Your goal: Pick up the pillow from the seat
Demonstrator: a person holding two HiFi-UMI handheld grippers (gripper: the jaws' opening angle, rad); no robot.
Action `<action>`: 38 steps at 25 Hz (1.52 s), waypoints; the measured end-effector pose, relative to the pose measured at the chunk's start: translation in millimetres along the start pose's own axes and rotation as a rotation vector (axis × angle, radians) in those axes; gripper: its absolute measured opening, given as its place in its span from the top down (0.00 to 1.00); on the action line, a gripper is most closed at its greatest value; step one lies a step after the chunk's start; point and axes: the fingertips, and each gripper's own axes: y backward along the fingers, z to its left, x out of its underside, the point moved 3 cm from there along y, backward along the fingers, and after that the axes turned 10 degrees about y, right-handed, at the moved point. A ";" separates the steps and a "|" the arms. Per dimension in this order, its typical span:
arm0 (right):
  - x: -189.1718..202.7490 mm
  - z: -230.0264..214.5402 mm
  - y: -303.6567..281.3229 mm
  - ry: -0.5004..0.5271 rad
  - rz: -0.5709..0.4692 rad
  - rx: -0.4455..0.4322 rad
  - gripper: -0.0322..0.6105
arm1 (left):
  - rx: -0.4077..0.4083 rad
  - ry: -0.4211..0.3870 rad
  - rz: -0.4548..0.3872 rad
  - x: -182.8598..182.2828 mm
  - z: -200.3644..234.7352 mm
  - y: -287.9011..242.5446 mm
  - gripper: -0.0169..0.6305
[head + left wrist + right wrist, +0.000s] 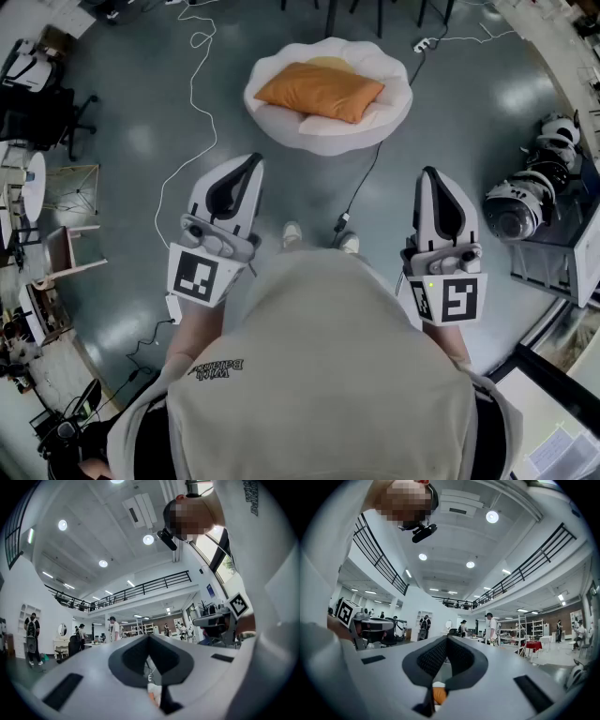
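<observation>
**While the pillow waits on the seat, both grippers hang shut and empty**

Because the person stands well apart from the seat [330, 141], neither tool has anything to close on. The left gripper [249, 165] and the right gripper [429, 176] are held low on either side of the body, tips aimed forward at the seat. Each has its jaws pressed together with nothing between them. The orange pillow [322, 91] lies untouched and tilted across the middle of the seat, its right end toward the seat's right edge. The pick appears not yet begun: an approach and an opening of the jaws would come first.

Only the head view gives the layout, with the seat on the floor [469, 103] and a dark cable [361, 183] leaving the seat's front edge. The gripper views confirm the closed tips and, through the notch below them, show just a small patch of the pillow [438, 694]. They alone reveal the hall beyond, with standing people [491, 629] and a railed gallery [506, 588].
</observation>
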 end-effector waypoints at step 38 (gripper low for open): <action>44.9 -58.9 46.9 0.038 -0.060 -0.080 0.94 | -0.169 -0.003 0.113 41.1 -71.2 -46.0 0.96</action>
